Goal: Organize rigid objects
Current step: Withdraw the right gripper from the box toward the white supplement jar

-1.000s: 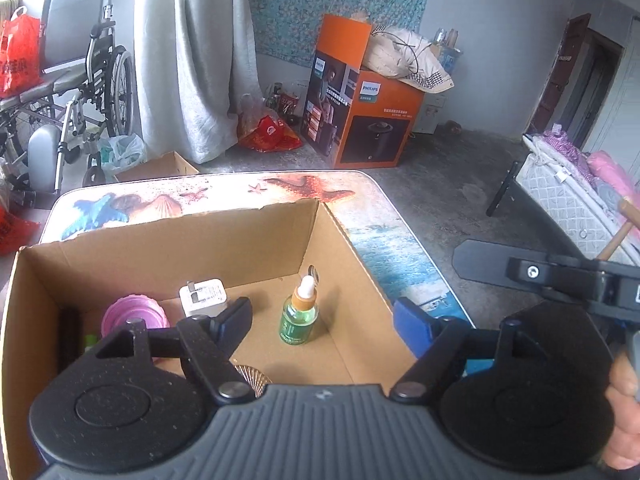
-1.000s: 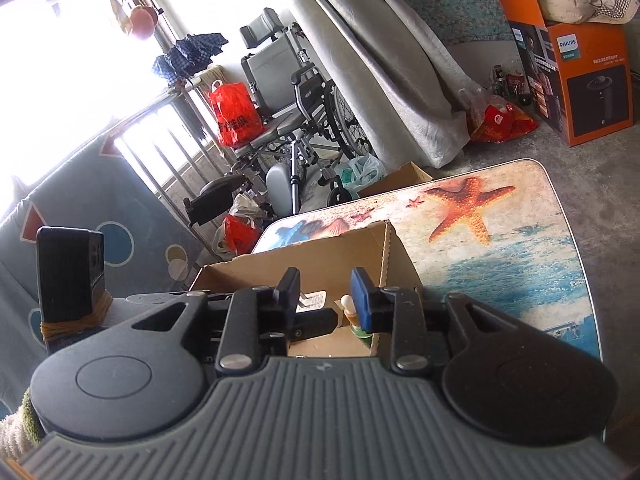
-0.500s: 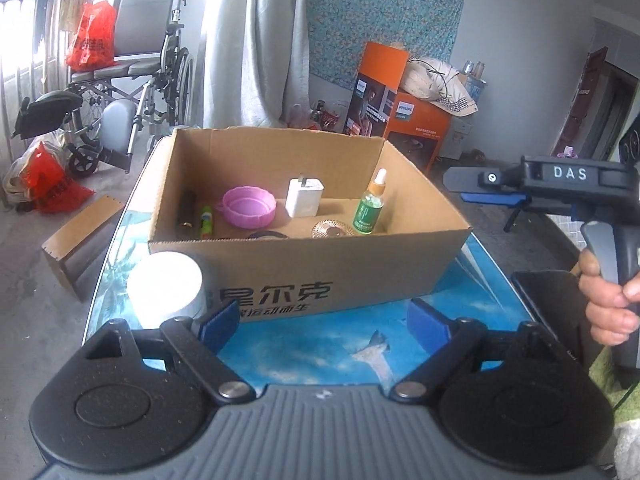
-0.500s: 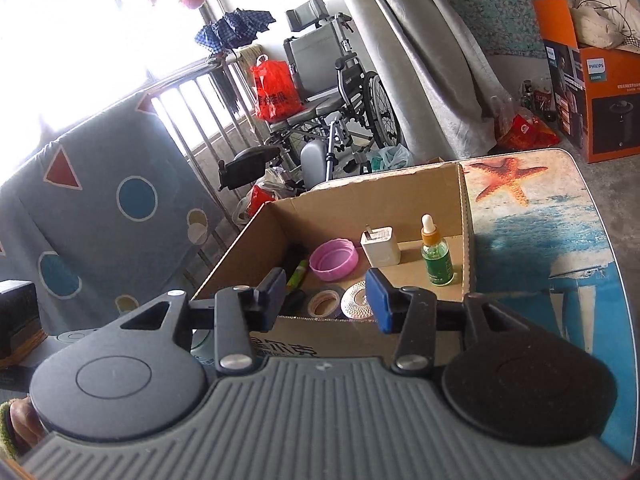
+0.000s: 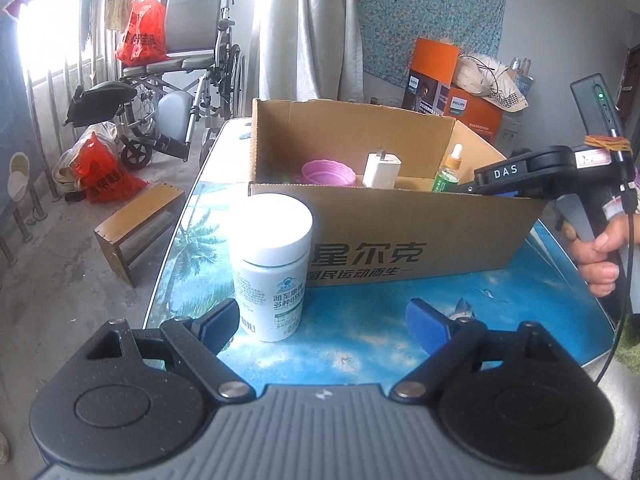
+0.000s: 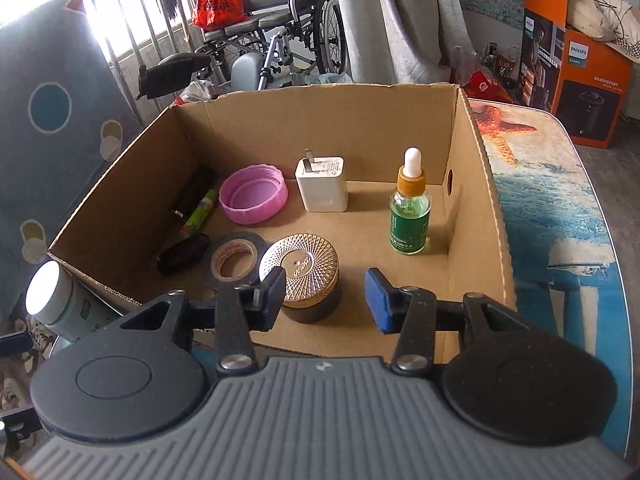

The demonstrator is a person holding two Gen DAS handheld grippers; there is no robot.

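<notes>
Sorting status: mostly done by the look of it; one piece outside the box, the rest inside.
Bench [image 5: 360, 332]: blue sea-print top; carries the box and the one stray bottle.
Cardboard box [image 6: 496, 216]: open-topped, sits mid-bench, printed wall facing the left camera.
White supplement bottle [image 5: 272, 264]: upright on the bench, outside the box, just beside its front left corner; judged the only item left to move.
Gold-lid jar [image 6: 306, 276]: inside, near the front wall, touching or nearly touching the tape.
Pink lid [image 6: 254, 194]: inside, open side up, towards the back left.
White charger [image 6: 322, 184]: inside, standing, beside the pink lid.
Dropper bottle [image 6: 410, 208]: inside, upright, near the right wall.
Tape roll [image 6: 236, 260]: inside, flat, left of the gold-lid jar.
Small dark and green items [image 6: 198, 216]: along the left wall; too shadowed to name.
Left gripper [image 5: 320, 320]: jaws wide apart and holding nothing; low over the bench, left pad just beside the bottle's base.
Right gripper [image 6: 326, 296]: jaws apart and holding nothing; hovering over the box's front edge.
Remaining: close on the white bottle, lift it over the wall, and set it in the free floor near the box's middle.
</notes>
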